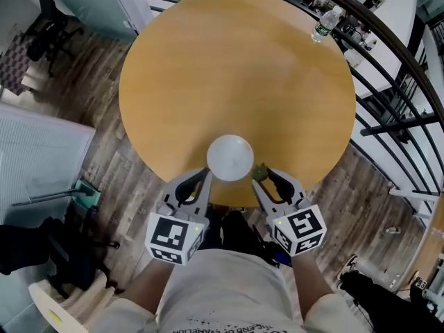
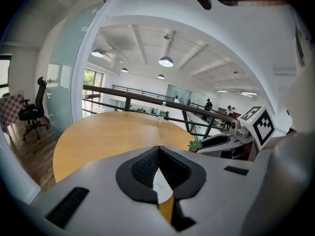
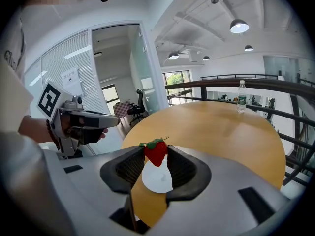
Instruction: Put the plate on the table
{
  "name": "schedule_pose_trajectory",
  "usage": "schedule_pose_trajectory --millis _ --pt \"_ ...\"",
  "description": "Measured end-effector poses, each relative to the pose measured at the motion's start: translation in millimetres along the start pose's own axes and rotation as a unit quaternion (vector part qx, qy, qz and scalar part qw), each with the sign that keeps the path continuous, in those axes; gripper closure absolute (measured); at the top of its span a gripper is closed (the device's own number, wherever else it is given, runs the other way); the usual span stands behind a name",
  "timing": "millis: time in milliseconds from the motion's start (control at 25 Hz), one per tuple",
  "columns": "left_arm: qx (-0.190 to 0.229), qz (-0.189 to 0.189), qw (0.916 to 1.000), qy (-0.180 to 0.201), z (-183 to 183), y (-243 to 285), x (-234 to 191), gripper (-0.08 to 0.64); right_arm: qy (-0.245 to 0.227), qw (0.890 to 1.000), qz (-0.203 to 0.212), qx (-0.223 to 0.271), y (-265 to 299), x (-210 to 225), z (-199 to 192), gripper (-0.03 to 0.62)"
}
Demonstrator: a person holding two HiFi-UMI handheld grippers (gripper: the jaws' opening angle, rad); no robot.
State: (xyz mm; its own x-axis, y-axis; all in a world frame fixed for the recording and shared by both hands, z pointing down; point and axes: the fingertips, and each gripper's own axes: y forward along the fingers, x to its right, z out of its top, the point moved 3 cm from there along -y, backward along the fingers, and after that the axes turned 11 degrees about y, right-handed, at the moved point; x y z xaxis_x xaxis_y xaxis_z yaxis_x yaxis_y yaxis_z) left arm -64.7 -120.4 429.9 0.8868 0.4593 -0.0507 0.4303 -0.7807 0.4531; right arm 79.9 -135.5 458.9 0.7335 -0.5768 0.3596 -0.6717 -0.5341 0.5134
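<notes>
A white plate (image 1: 230,157) lies flat on the round wooden table (image 1: 236,75), close to its near edge. My right gripper (image 1: 263,175) hovers at the plate's right rim, shut on a red strawberry (image 3: 156,152) with green leaves (image 1: 259,172). Below the berry, the plate (image 3: 157,178) shows between the jaws in the right gripper view. My left gripper (image 1: 203,176) is at the plate's left rim with its pads meeting at the tips and nothing between them. In the left gripper view a sliver of the plate (image 2: 160,183) shows beneath them.
A clear water bottle (image 1: 324,25) stands at the table's far right edge, beside a dark metal railing (image 1: 388,68). A black office chair (image 1: 48,26) is on the wooden floor at the far left. A pale panel (image 1: 35,158) lies left of the table.
</notes>
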Motion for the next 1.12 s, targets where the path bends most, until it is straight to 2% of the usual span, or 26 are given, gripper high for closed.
schedule_pose_trajectory --millis 440,960,1120 --pt "-0.021 -0.003 0.9996 -0.018 -20 30 -19 0.537 0.009 1.000 0.002 -0.017 37 17 -3 0.437" --pt "-0.038 -0.005 0.9986 -0.037 -40 52 -20 0.537 0.013 0.999 0.002 -0.043 68 36 -25 0.437" --pt "-0.041 -0.002 0.9983 -0.041 -48 58 -27 0.537 0.001 0.998 -0.001 -0.057 83 38 -35 0.437"
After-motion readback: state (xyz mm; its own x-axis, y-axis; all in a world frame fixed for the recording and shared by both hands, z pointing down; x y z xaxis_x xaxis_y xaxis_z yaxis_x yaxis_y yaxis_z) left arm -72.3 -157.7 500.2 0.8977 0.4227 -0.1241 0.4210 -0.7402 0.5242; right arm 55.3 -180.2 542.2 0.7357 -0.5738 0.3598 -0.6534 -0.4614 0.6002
